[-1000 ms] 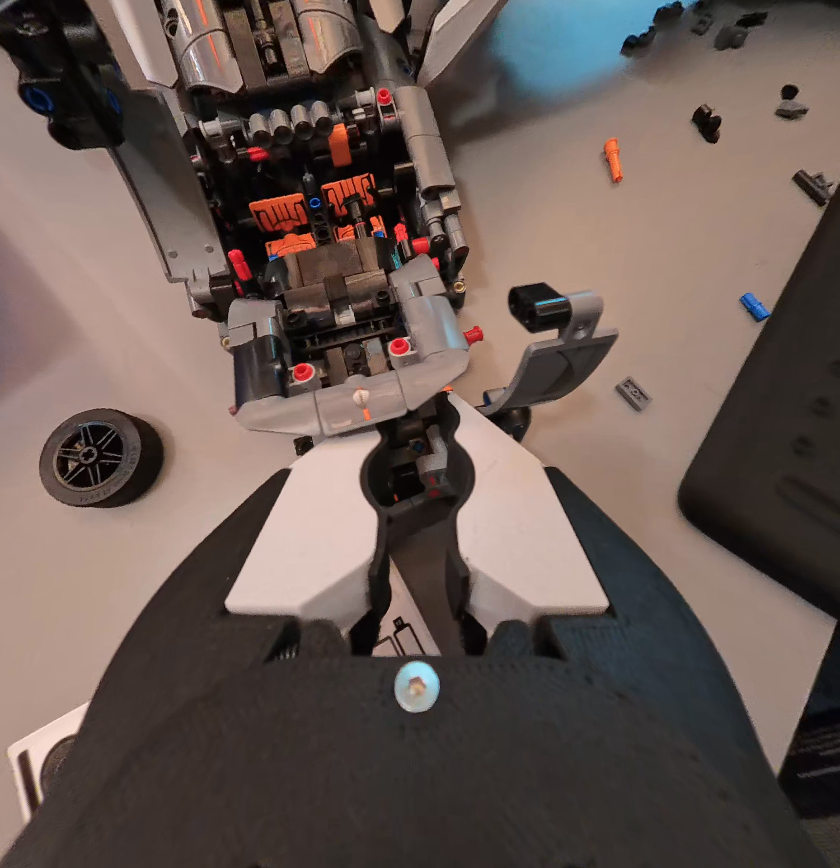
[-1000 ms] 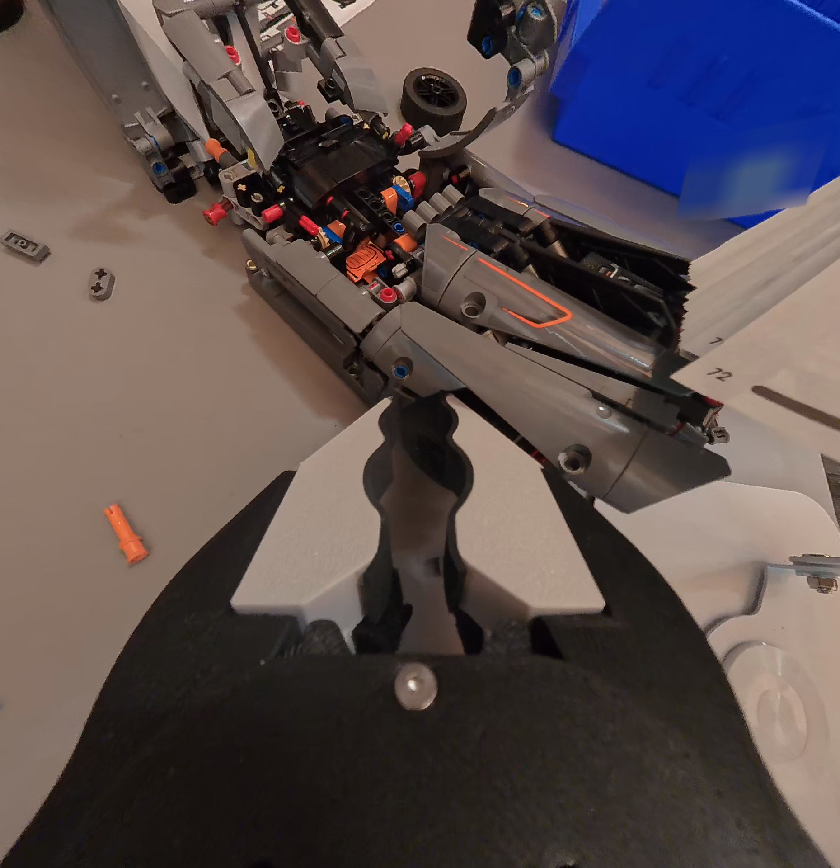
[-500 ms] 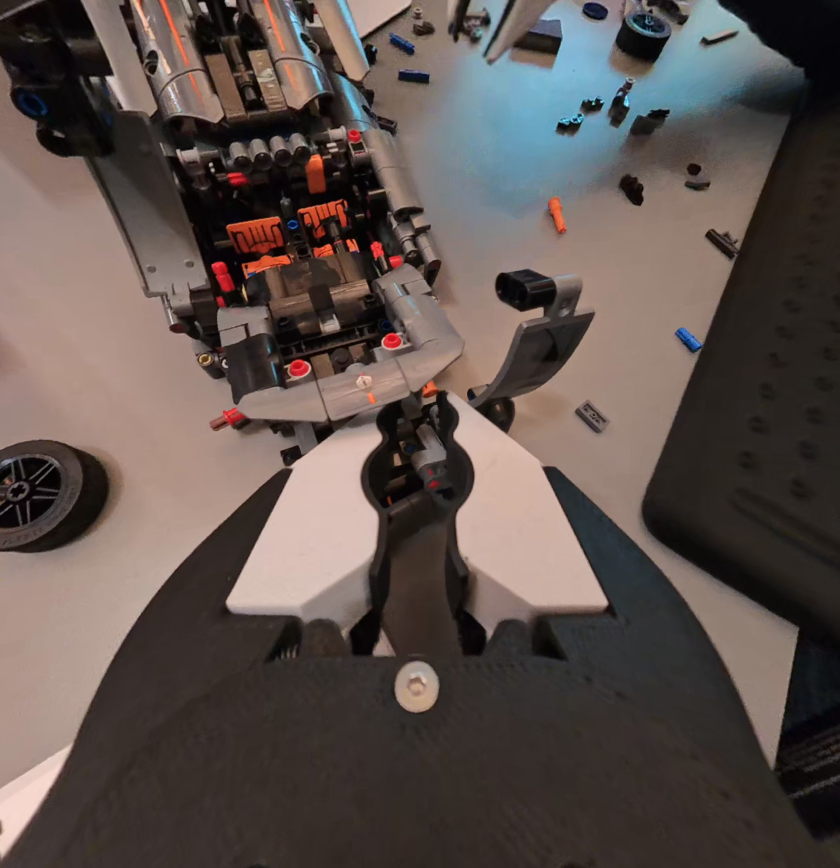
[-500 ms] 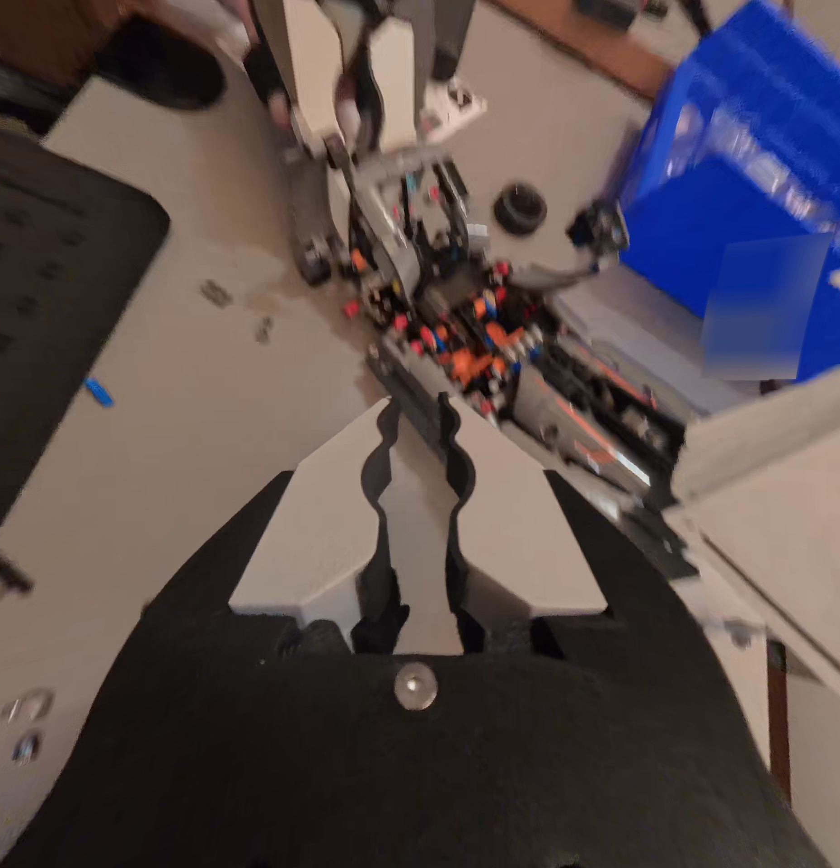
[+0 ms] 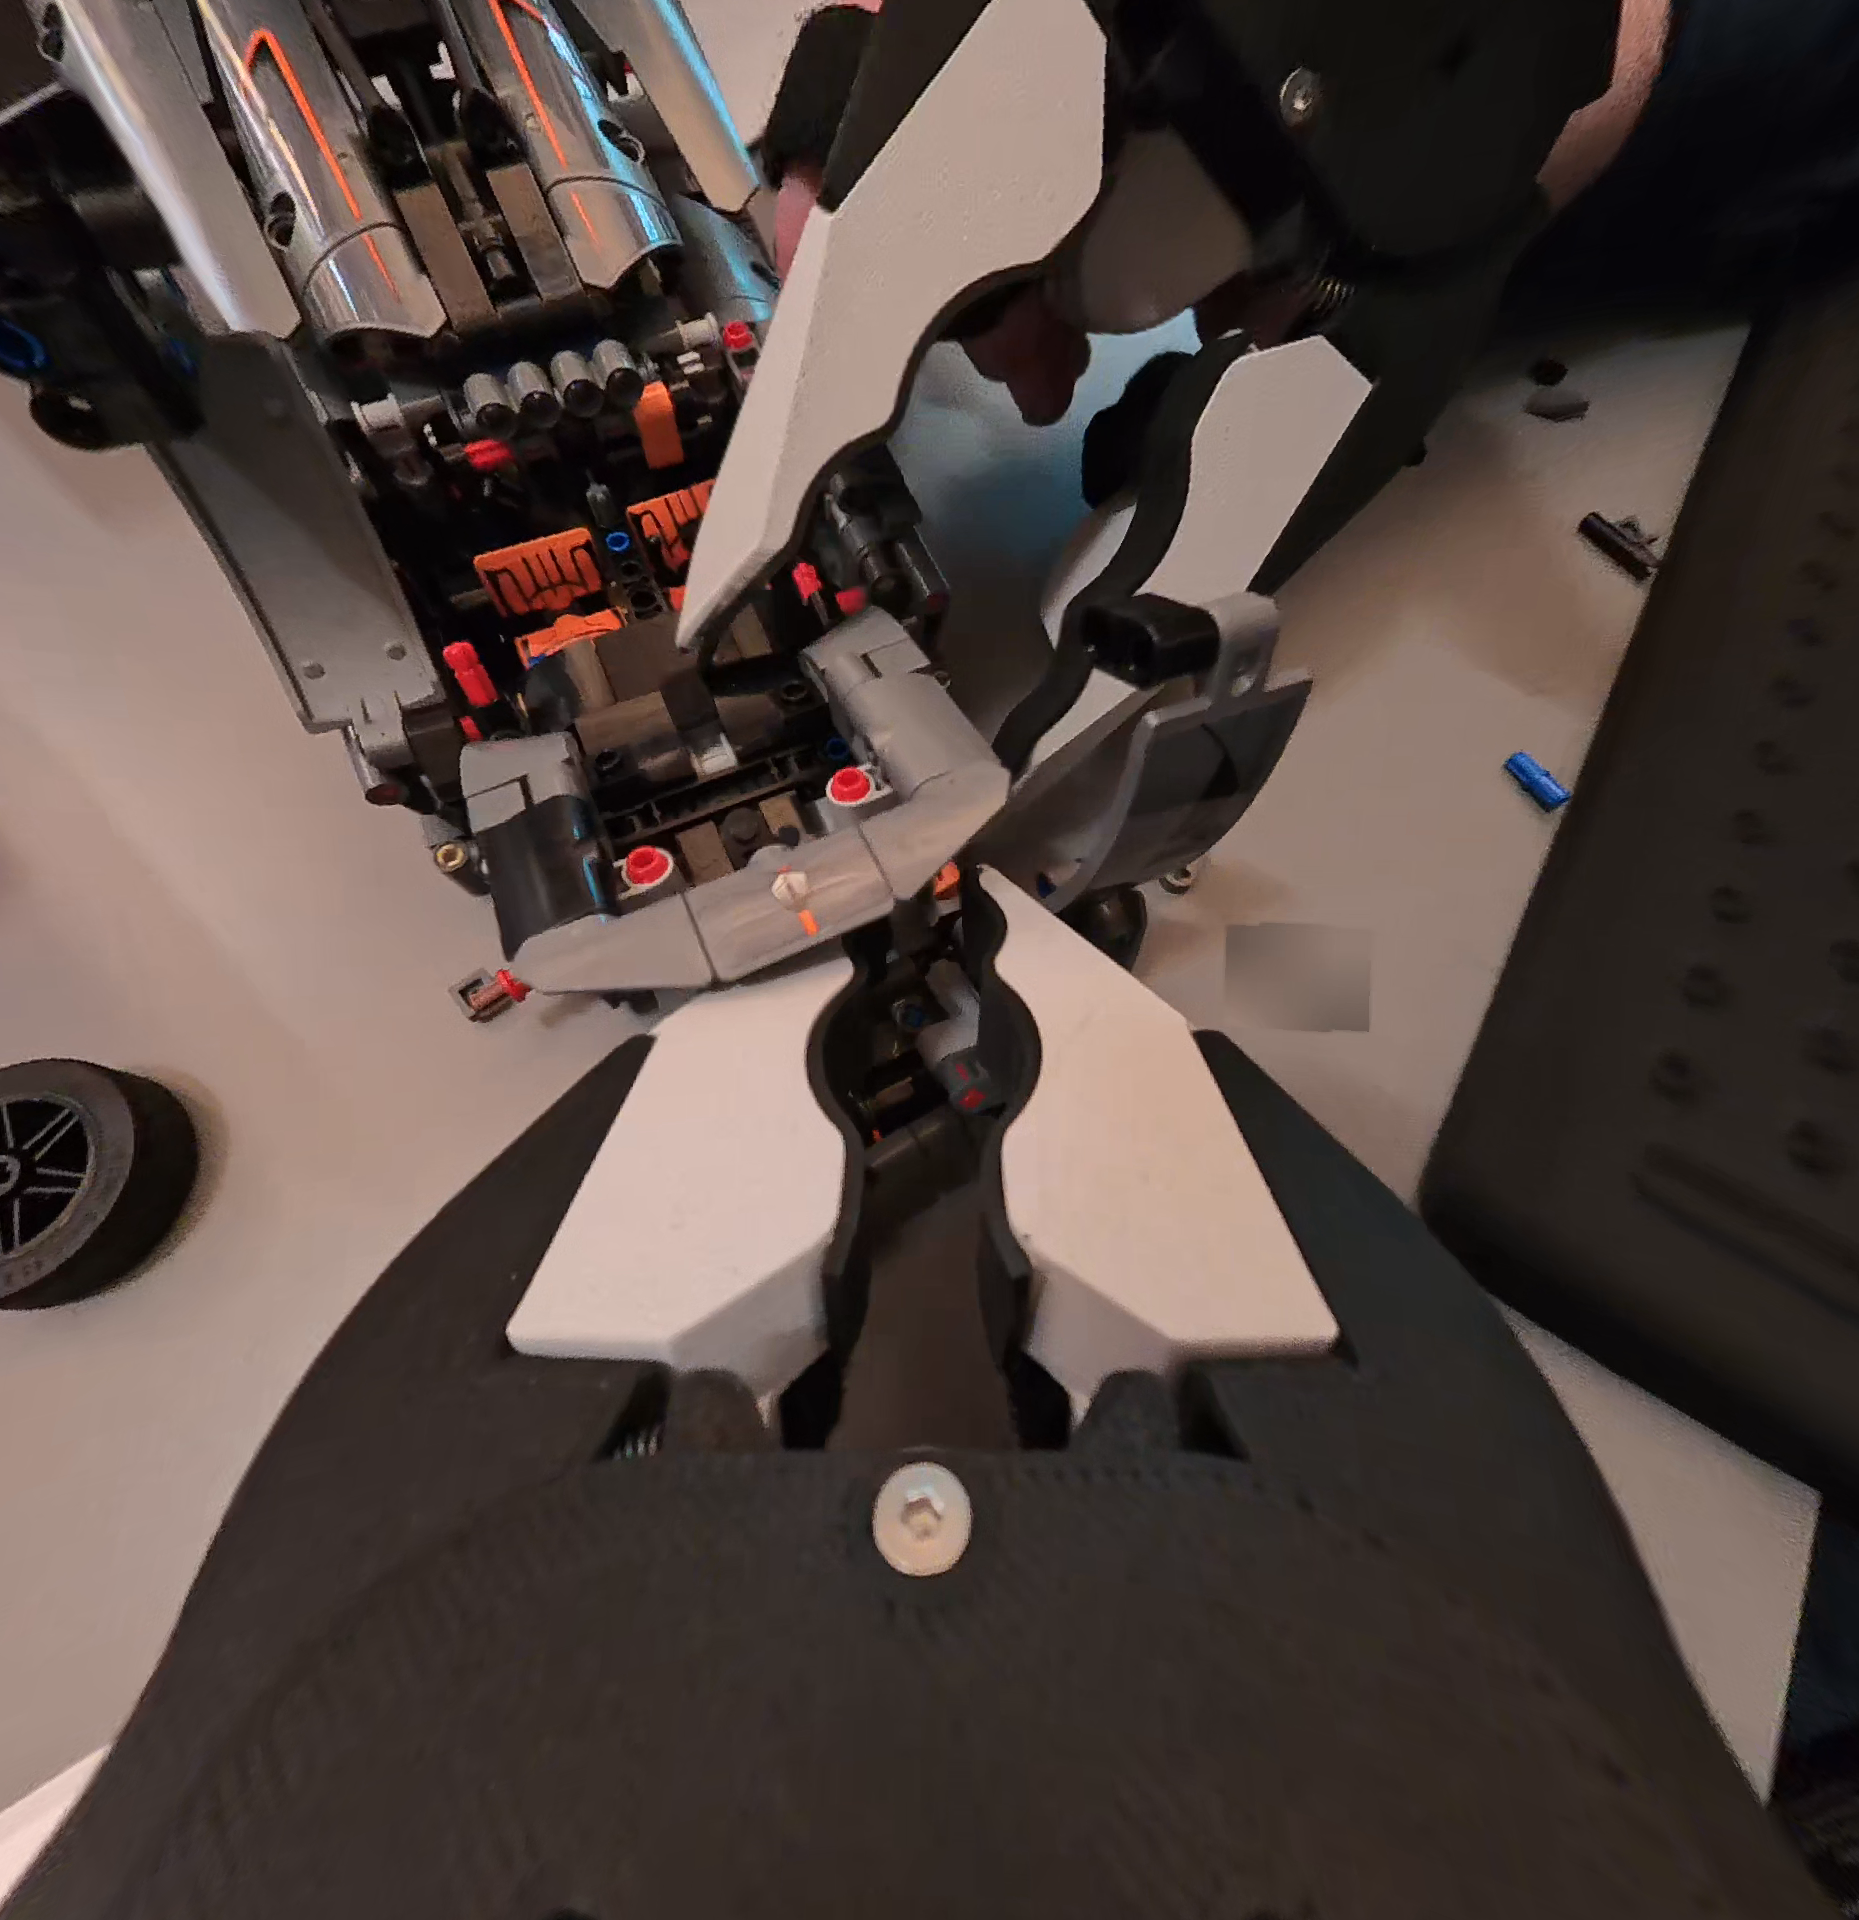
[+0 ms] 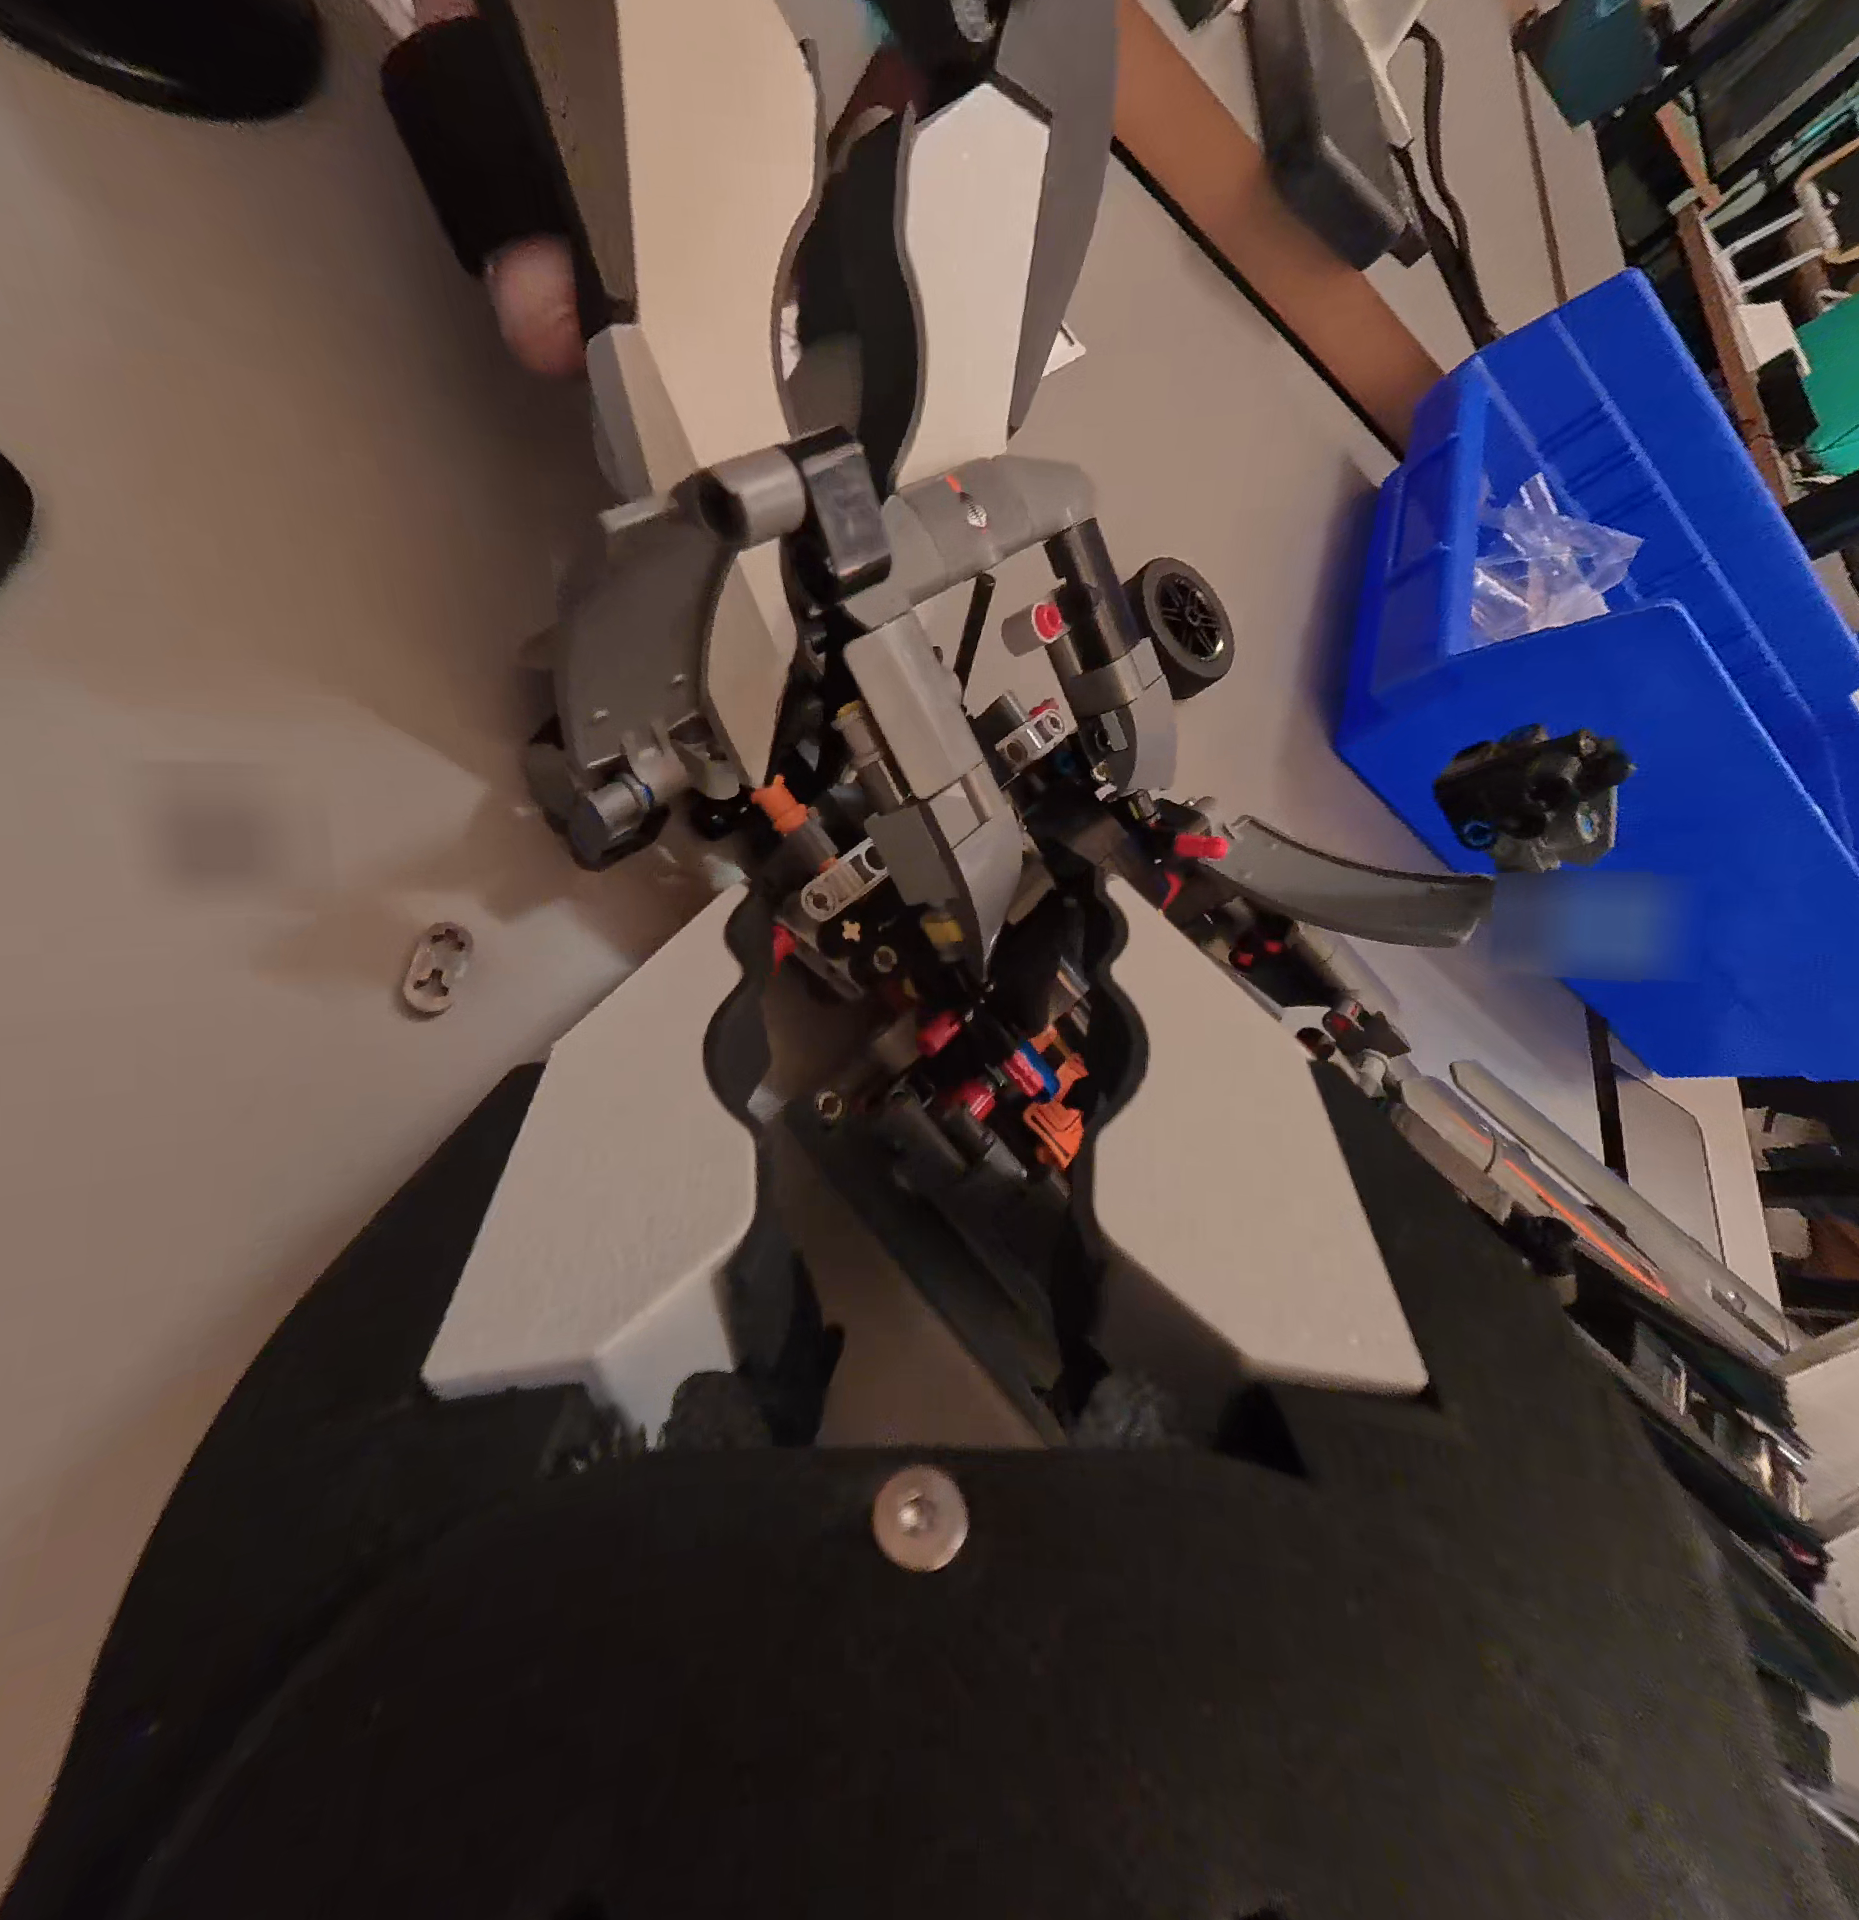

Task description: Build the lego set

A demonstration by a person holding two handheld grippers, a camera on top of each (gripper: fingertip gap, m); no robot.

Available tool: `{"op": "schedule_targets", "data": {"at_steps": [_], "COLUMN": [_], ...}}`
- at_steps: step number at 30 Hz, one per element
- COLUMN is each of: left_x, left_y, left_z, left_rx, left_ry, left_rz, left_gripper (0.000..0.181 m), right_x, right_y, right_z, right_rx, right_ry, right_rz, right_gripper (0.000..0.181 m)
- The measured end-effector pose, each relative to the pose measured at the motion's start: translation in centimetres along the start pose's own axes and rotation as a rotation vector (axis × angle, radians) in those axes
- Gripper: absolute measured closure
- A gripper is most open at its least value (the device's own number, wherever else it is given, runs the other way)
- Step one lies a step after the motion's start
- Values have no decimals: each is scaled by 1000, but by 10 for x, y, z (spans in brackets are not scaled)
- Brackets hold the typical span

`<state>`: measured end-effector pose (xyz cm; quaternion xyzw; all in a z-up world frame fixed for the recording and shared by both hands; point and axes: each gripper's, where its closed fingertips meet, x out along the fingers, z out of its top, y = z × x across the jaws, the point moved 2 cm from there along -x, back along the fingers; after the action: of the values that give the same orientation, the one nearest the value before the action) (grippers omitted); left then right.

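Item 1, far left of the left wrist view: loose wheel, black tyre with spoked hub, lying on the counter, well apart from the model.

Item 2, centre-left: lego car, part-built, grey panels over black, orange and red internals, resting on the counter with its nose toward the camera.

Item 3, centre: left hand-held gripper, fingers nearly pressed together, pinching dark structure at the car's nose; which element it grips is hidden between the fingers.

Item 4, centre-right: right hand-held gripper, fingers spread, one tip over the cockpit, the other beside the grey wheel-arch assembly, which hangs off the car's front corner. In the right wrist view its fingers straddle the car's side and close on nothing.

Item 5, right: blue pin on the counter beside a black mat. A blue bin shows in the right wrist view.

Step in hand, as judged: steadying the nose while the spread gripper lines up on the front bodywork.

Next move calls for: closing squarely on one firm section, left grip held, loose wheel arch undisturbed.
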<state>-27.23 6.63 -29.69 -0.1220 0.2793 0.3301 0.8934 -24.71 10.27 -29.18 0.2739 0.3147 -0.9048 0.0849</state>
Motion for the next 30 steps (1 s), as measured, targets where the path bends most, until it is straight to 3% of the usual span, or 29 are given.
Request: {"op": "schedule_targets", "data": {"at_steps": [21,27,30], "left_x": [4,3,5], "left_y": [8,16,16], "left_z": [1,-1,-1], "left_rx": [-5,-81,-111], "left_ry": [29,58,68], "left_rz": [44,-23,-58], "left_gripper": [178,166,171], "right_x": [9,12,13], "right_y": [-11,-13,-15], "right_z": [1,1,0], "right_rx": [87,91,95], "right_ry": [4,10,11], "right_rz": [-38,-33,-37], "right_gripper": [123,124,124]}}
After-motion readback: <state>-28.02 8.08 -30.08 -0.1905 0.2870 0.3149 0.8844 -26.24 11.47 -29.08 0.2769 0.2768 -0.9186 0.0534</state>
